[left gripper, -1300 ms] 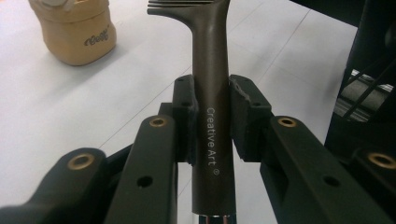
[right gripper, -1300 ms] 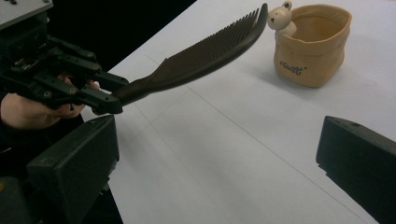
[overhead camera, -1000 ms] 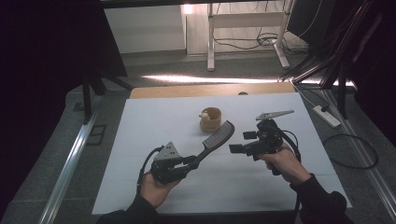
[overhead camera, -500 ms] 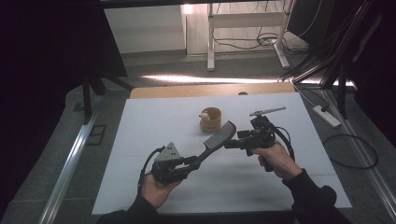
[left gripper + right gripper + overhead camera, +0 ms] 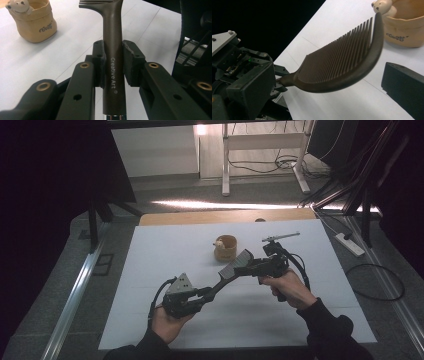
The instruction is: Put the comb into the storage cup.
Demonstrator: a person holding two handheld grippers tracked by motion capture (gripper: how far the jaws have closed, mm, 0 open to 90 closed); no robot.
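Comb [image 5: 113,50] handle sits clamped between the left gripper [image 5: 113,63] fingers [image 5: 98,62]; the right gripper [image 5: 250,266] fingers flank its toothed head, released, above the bench [image 5: 165,250].

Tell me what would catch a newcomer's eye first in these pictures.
A large dark brown comb held up over the middle of the white table, its handle clamped in the left gripper, with "Creative Art" printed on the handle. The right gripper is at the comb's toothed end, one black jaw beside the curved spine. Behind them, farther from the person, stands a small tan pouch with a bear figure on its rim.
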